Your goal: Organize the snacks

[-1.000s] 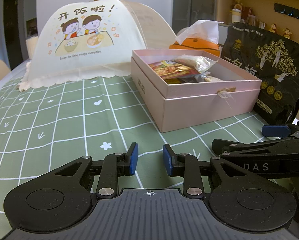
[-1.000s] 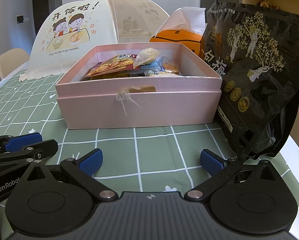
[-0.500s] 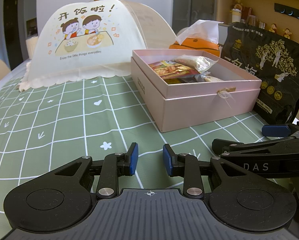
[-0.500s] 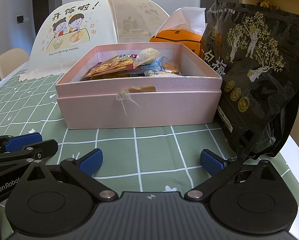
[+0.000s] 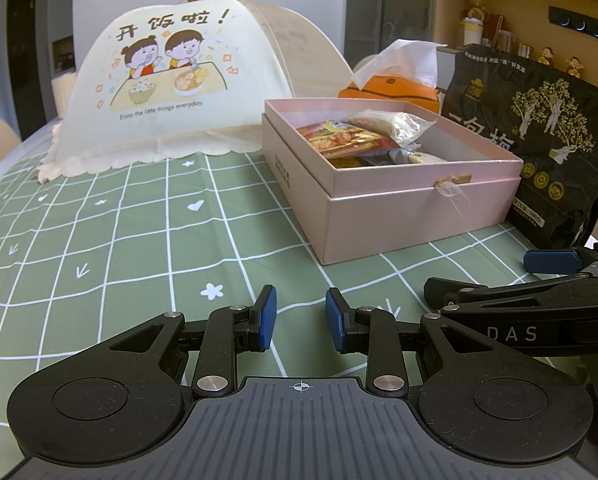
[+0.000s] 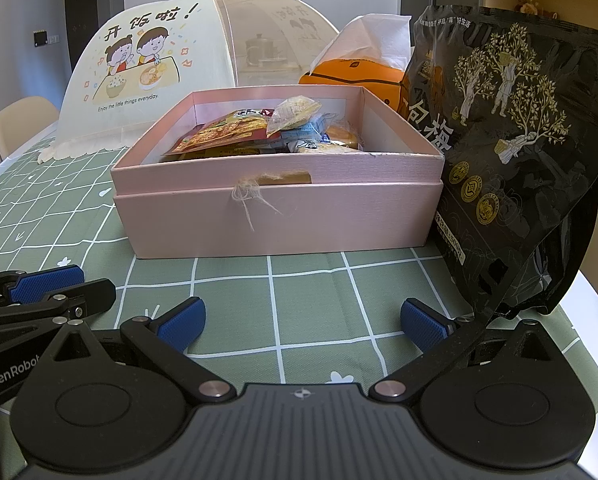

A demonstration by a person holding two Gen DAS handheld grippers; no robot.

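An open pink box (image 5: 399, 216) (image 6: 279, 216) stands on the green checked tablecloth (image 5: 119, 240), with several snack packets (image 5: 351, 140) (image 6: 235, 132) inside. A large black snack bag (image 5: 539, 140) (image 6: 499, 120) stands upright just right of the box. My left gripper (image 5: 301, 308) hovers low over the cloth, in front of and left of the box, open by a narrow gap with nothing between its blue pads. My right gripper (image 6: 301, 316) is wide open and empty in front of the box, its right finger (image 6: 423, 322) close to the bag's bottom corner.
A cream mesh food cover (image 5: 171, 88) (image 6: 147, 64) with a cartoon print sits at the back left. An orange tissue box (image 5: 395, 88) (image 6: 355, 72) is behind the pink box. The table's right edge runs just past the bag. A beige chair (image 6: 19, 120) stands far left.
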